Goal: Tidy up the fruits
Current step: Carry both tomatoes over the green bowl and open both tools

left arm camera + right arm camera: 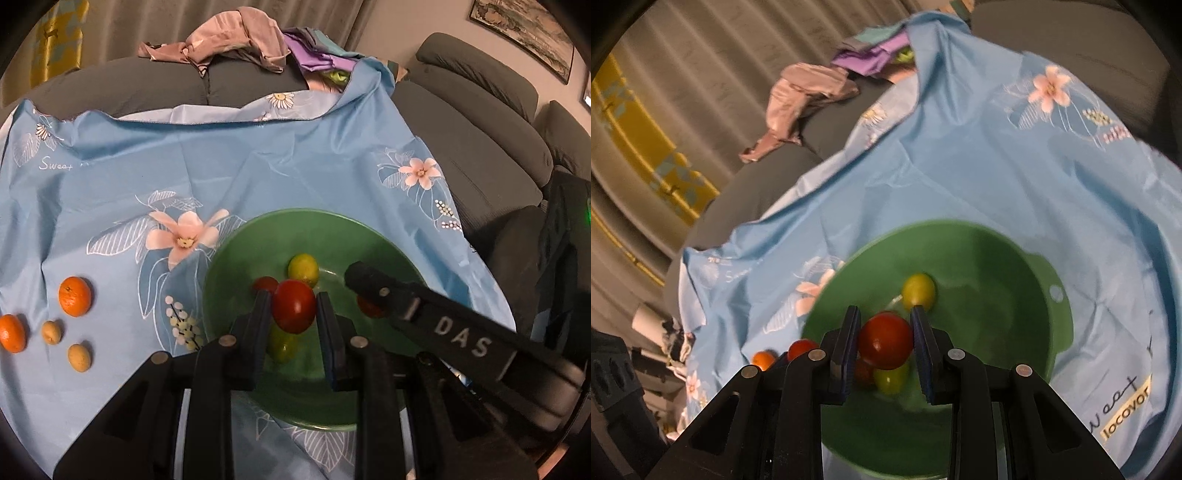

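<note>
Blue floral cloth point(258, 166): spread over a grey sofa point(461, 147); bears all items below.
Green bowl point(258, 251): on the cloth; holds yellow-green and red small fruits, one yellow-green fruit point(303, 270) toward its far side.
Left gripper point(293, 312): above the bowl, fingers clenched on a red tomato point(294, 311).
Right gripper point(885, 345): above the bowl, fingers clasping a second red tomato point(885, 340).
Two oranges point(74, 296), two small pale fruits point(79, 357): on the cloth, left of the bowl, apart from it
</note>
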